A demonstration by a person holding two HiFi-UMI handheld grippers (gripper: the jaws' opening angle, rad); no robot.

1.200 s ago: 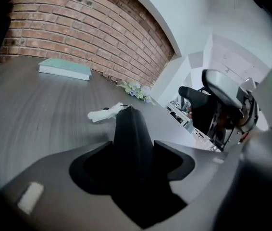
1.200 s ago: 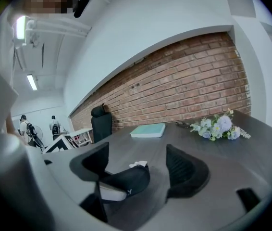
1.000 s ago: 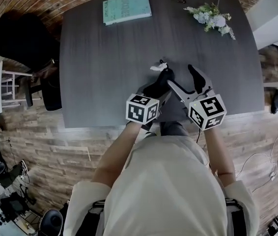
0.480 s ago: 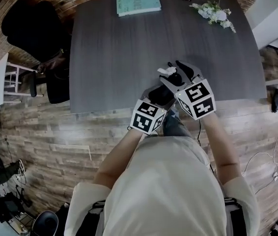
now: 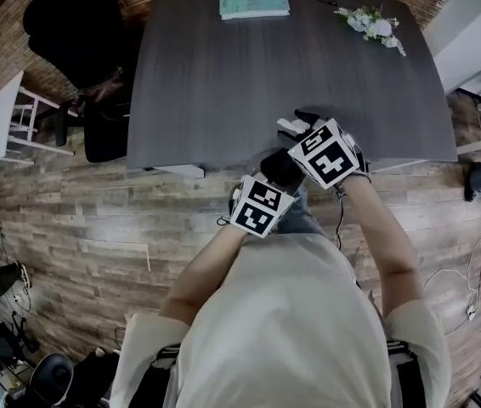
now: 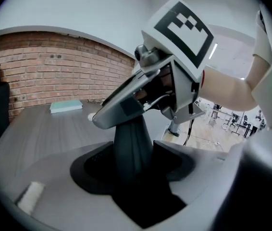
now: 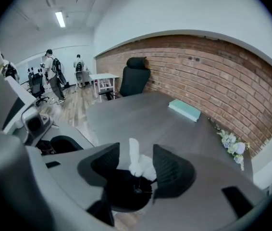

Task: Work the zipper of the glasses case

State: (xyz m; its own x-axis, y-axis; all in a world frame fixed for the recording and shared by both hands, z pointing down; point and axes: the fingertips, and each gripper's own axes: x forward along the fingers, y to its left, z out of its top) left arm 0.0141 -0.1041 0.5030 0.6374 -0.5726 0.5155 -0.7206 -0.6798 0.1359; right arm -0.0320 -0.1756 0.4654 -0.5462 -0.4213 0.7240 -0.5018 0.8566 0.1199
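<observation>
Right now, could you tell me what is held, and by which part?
Left gripper clamps the black glasses case by one end. Right gripper: jaws have just been closing around its white zipper pull, not pinching yet.

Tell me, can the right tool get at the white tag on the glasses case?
Probably yes: the white tag sits between the jaws of the right tool, which have just been closing, with nothing in the way, while the left tool grips the glasses case.

Place: an office.
Furniture: dark desk (image 5: 223,83), black office chair (image 5: 75,32) by its far left corner.
Desk's far edge: teal book (image 5: 254,1).
Walls: brick wall (image 7: 213,76).
Ceiling: strip light (image 7: 59,19).
</observation>
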